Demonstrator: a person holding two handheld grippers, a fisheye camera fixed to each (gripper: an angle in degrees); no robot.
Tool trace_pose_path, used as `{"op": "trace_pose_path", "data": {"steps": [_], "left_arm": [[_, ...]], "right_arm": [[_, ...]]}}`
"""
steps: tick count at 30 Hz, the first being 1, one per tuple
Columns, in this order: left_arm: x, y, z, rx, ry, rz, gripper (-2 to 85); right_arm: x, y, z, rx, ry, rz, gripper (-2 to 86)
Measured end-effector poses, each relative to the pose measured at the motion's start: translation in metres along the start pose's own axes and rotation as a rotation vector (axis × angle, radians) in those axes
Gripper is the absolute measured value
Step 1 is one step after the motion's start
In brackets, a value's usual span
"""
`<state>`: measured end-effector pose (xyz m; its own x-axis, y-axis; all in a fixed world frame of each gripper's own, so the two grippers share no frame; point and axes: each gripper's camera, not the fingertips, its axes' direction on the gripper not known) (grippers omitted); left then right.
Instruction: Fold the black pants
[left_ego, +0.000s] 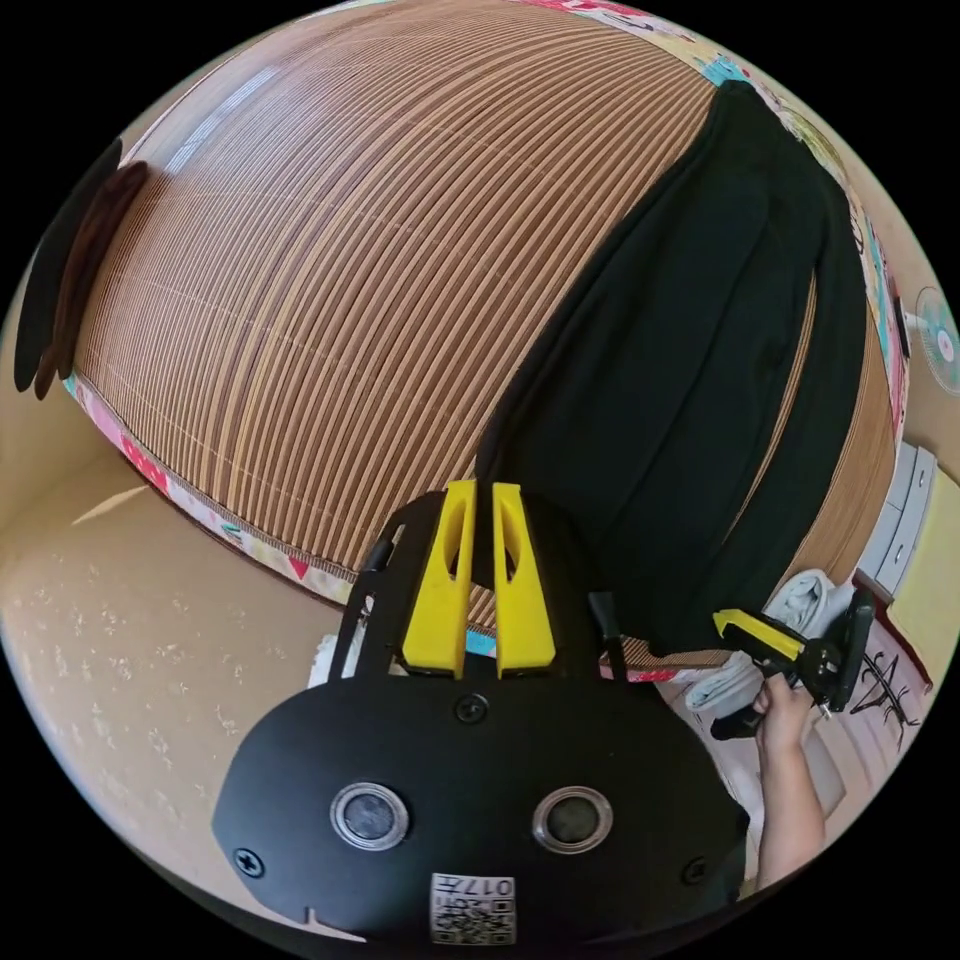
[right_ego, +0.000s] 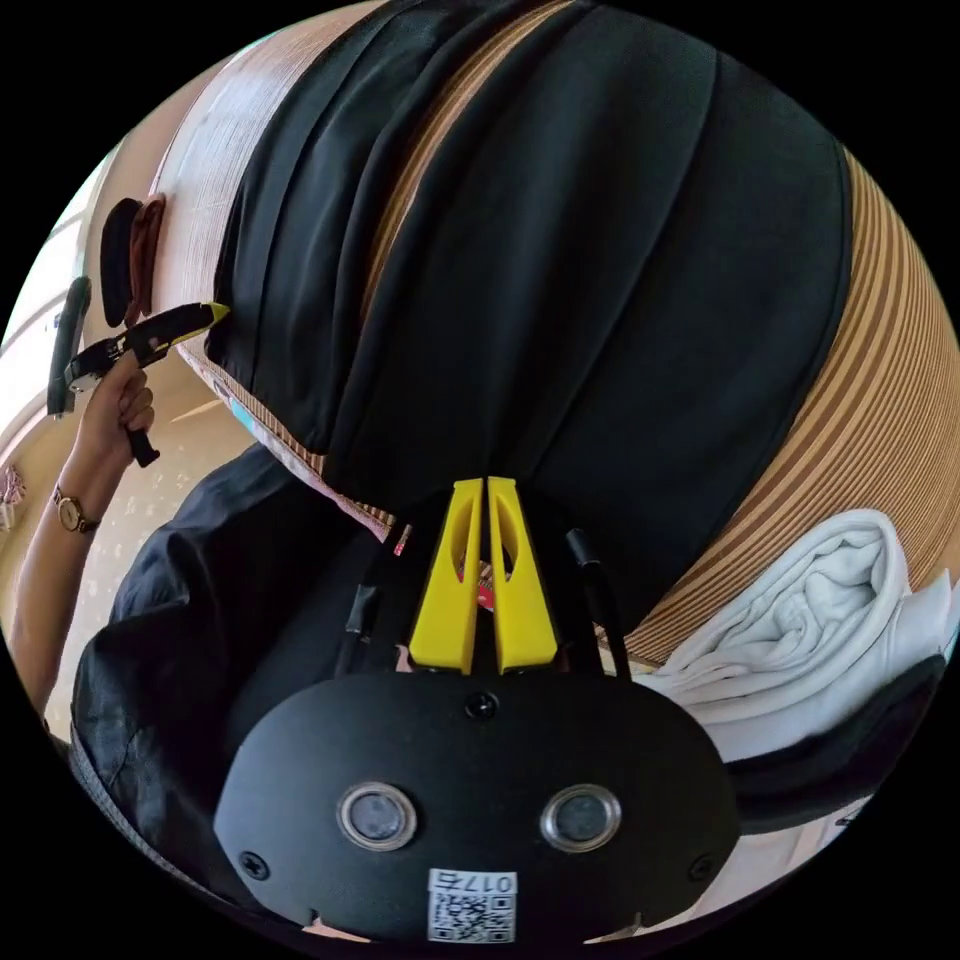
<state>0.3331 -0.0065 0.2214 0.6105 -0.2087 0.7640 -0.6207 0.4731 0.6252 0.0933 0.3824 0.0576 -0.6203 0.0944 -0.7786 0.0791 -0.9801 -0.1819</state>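
Observation:
The black pants (left_ego: 690, 380) lie spread lengthwise on a striped bamboo mat (left_ego: 330, 250), their near end at the bed's edge. In the left gripper view my left gripper (left_ego: 481, 487) has its yellow jaws closed together on the pants' near corner. The right gripper (left_ego: 722, 622), held in a hand, pinches the same end further along. In the right gripper view the pants (right_ego: 600, 260) show long folds, and my right gripper (right_ego: 486, 482) is shut on their hem. The left gripper (right_ego: 212, 312) grips the pants' far corner there.
A rolled white cloth (right_ego: 830, 600) lies by the mat's edge near the right gripper. Dark brown and black items (left_ego: 70, 280) sit at the mat's far side. Beige floor (left_ego: 120, 620), a drawer unit (left_ego: 900, 520) and a fan (left_ego: 940, 340) surround the bed. The person's dark clothing (right_ego: 200, 620) is close below.

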Motion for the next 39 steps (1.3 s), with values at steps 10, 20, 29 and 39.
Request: {"op": "trace_pose_path", "data": {"steps": [10,20,29,39], "left_arm": [[-0.153,0.066,-0.030,0.024,0.348,-0.284,5.8],[-0.141,0.045,-0.094,0.097,0.292,-0.024,6.0],[-0.021,0.057,-0.143,-0.048,0.580,0.579,8.0],[0.033,0.067,-0.127,-0.247,0.309,0.742,5.2]], "right_arm": [[0.094,0.118,-0.064,0.231,-0.210,0.170,5.1],[0.150,0.147,-0.034,0.080,-0.159,0.273,4.7],[0.071,0.221,-0.142,0.392,-0.397,-0.149,2.8],[0.016,0.208,-0.176,0.285,-0.415,-0.491,4.3]]}}
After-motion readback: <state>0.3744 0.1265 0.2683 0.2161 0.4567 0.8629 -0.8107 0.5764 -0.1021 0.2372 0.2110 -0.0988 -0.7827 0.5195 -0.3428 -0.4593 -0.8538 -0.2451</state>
